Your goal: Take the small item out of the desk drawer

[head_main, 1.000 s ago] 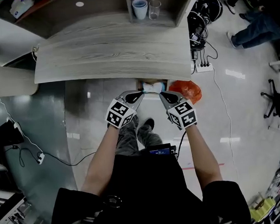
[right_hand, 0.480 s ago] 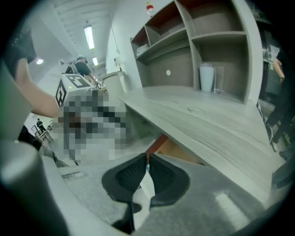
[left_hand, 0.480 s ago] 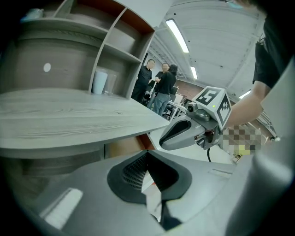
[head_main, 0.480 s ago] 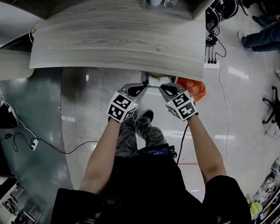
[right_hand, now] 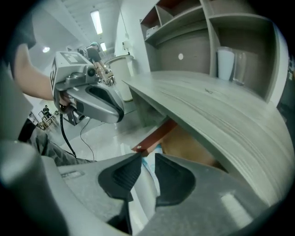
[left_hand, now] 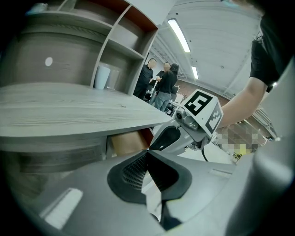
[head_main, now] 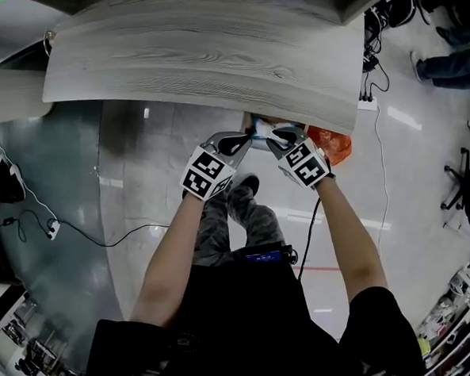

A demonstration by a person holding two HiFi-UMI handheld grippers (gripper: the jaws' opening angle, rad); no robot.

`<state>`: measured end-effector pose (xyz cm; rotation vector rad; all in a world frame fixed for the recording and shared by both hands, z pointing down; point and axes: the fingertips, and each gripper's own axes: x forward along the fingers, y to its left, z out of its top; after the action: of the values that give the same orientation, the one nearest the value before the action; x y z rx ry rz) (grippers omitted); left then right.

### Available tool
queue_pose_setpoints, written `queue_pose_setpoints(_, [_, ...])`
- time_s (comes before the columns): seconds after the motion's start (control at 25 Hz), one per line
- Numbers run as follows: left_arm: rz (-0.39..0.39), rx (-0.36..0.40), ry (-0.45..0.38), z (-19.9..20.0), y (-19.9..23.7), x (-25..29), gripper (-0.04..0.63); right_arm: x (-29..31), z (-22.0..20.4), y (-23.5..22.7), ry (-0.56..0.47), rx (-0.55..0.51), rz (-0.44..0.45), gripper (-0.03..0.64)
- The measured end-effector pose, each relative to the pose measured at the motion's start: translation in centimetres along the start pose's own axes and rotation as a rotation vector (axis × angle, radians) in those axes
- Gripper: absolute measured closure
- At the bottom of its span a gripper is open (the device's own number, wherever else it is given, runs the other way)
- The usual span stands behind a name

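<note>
The drawer (head_main: 257, 129) stands pulled out a little from under the wood-grain desk (head_main: 195, 58). A small white and blue item (head_main: 285, 130) lies in it. My left gripper (head_main: 249, 141) sits at the drawer's front, its pads (left_hand: 133, 170) meeting at the tips with nothing plainly between them. My right gripper (head_main: 273, 144) is beside it on the right. Its jaws are opening, and the pale blue item (right_hand: 148, 162) shows in the gap between them, untouched by the pads. The drawer's red-brown front edge (right_hand: 154, 137) lies just past the right fingertips.
An orange bag (head_main: 332, 143) lies on the floor right of the drawer. Two cups (right_hand: 227, 63) stand in the shelf unit at the desk's back. Cables and a power strip (head_main: 366, 104) run along the right. People (left_hand: 161, 83) stand far off. My legs (head_main: 237, 215) are below the grippers.
Both grippers have moved in toward the desk edge and closer together at the drawer. The head view has swung so the desk fills more of the top.
</note>
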<state>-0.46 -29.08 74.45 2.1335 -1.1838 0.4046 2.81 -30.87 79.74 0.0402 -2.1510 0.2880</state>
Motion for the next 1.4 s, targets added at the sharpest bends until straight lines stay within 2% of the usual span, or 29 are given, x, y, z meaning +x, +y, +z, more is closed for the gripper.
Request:
queue_pose_setpoints(0.28, [0.005,-0.004,0.002,-1.2,0.9,0.3,0.594,3.1,-1.5,-0.3,0.104,-0.113,0.009,0.482])
queue_pose_setpoints(0.52, [0.012,-0.013,0.008,-1.9,1.7,-0.1,0.594,5.5,-2.9,-1.0,0.219,-0.3,-0.021,0.446])
queue_pose_setpoints(0.72, [0.023,-0.014,0.012,-2.6,2.4,-1.0,0.594,7.3,-4.1,-1.1,0.295,-0.381,-0.032,0.434])
queue_pose_setpoints(0.84, [0.032,-0.021,0.012,-3.0,3.0,-1.6,0.594,8.4,-4.6,-1.5,0.334,-0.393,-0.045,0.405])
queue_pose_setpoints(1.0, [0.045,-0.029,0.013,-3.6,3.3,-2.6,0.594,9.2,-5.5,-2.4,0.358,-0.375,-0.061,0.403])
queue_pose_setpoints(1.16, [0.055,-0.044,0.018,-4.3,3.9,-3.3,0.594,9.3,-5.4,-2.7,0.352,-0.388,-0.071,0.424])
queue_pose_setpoints(1.4, [0.048,-0.043,0.016,-4.0,3.4,-3.6,0.594,8.4,-4.8,-2.1,0.32,-0.342,-0.076,0.437])
